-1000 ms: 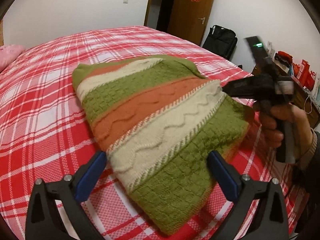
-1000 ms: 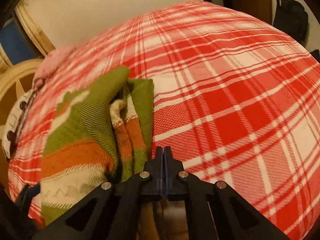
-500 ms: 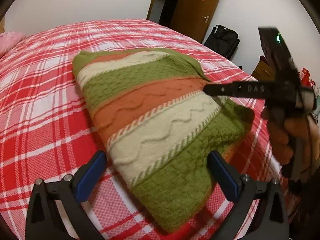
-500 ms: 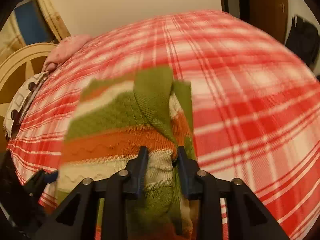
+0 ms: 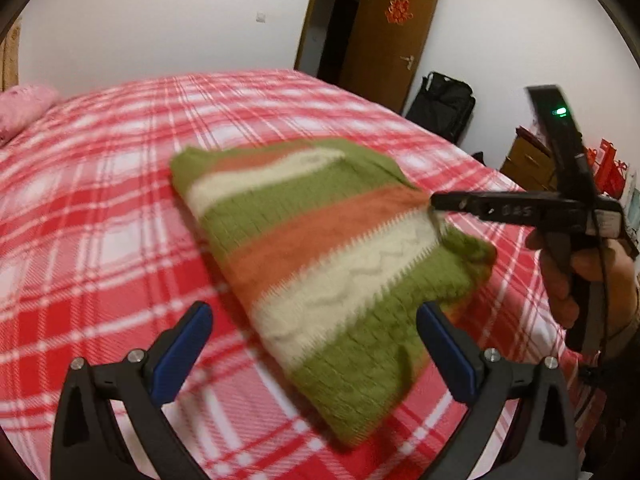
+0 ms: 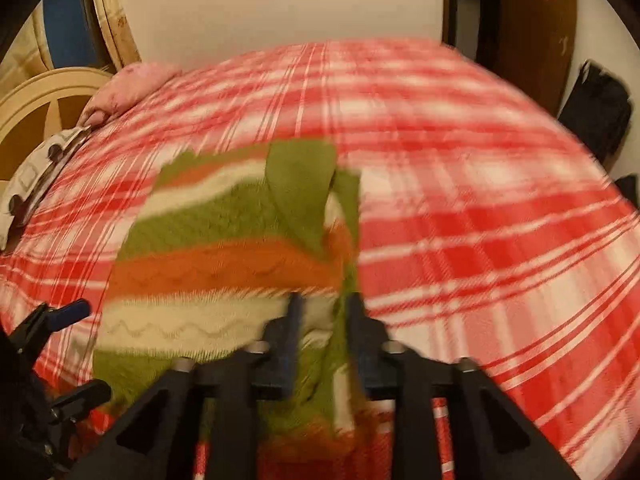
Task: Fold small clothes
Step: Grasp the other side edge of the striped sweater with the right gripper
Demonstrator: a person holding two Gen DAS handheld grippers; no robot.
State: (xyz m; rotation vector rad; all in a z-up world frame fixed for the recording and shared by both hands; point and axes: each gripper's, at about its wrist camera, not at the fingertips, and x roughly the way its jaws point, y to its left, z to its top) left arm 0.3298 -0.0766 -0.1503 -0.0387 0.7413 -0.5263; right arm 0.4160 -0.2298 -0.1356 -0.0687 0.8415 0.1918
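A folded striped knit sweater (image 5: 320, 248) lies on the red plaid bed (image 5: 100, 208). The left tongs (image 5: 316, 352) hover above it, spread wide. The right tongs (image 6: 322, 332) stand slightly apart, straddling the sweater's edge.

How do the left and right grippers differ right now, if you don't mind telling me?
The left gripper is wide open and holds nothing; the right gripper has its fingers partly apart with sweater fabric between them. The left hangs at the sweater's near end, apart from it; the right sits at its side edge. Both point toward the sweater on the bed.
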